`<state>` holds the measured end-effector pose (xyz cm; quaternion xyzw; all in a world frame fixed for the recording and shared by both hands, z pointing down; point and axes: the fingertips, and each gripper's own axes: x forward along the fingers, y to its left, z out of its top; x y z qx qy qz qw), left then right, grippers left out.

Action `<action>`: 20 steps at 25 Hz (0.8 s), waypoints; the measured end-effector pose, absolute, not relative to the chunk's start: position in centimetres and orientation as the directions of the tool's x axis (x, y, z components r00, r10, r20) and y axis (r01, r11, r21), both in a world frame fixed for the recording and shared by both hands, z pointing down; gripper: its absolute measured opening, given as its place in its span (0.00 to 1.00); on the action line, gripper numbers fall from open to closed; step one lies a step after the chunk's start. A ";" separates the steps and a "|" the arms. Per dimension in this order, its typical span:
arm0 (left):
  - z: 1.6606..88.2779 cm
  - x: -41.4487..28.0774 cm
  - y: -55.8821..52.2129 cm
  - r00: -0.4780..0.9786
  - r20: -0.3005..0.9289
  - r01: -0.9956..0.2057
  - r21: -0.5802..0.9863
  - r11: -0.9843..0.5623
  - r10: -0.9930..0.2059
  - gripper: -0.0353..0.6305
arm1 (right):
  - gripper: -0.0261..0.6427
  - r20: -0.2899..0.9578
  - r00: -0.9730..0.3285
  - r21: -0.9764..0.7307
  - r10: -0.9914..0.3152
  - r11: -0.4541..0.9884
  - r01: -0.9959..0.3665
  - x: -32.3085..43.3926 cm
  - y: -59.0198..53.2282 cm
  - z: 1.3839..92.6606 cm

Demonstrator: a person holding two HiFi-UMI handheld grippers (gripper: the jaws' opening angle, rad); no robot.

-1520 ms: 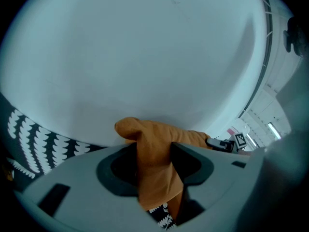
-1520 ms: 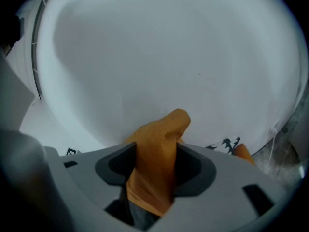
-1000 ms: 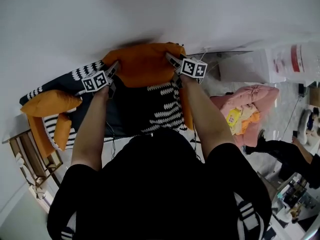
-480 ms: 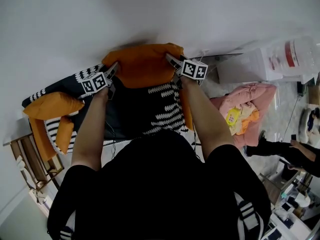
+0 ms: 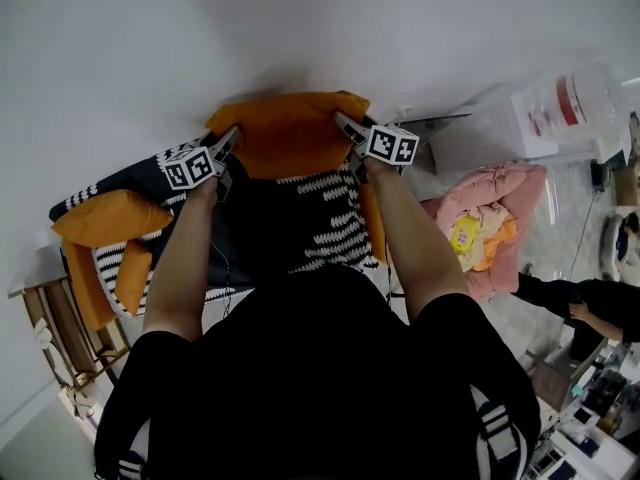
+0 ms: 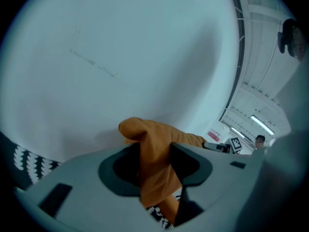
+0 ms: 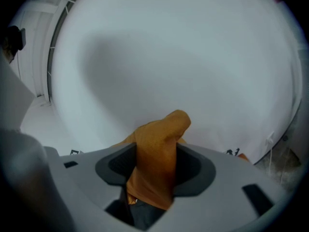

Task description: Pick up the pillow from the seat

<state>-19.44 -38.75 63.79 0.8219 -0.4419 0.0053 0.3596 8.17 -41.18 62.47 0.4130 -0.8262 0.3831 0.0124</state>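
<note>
Now left gripper [image 5: 228,141], right gripper [image 5: 345,124] pinch pillow [image 5: 289,134] corners.

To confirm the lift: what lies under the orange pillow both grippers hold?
Below the orange pillow, the black-and-white patterned seat cover shows. The part right beneath the pillow is covered, so whether they touch cannot be told.
</note>
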 end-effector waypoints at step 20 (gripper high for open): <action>56.7 -19.5 -35.5 0.649 0.230 -0.694 0.569 -0.441 -0.725 0.33 | 0.37 0.265 -0.651 -0.593 -0.711 0.413 -0.692 8.5 -37.1 55.6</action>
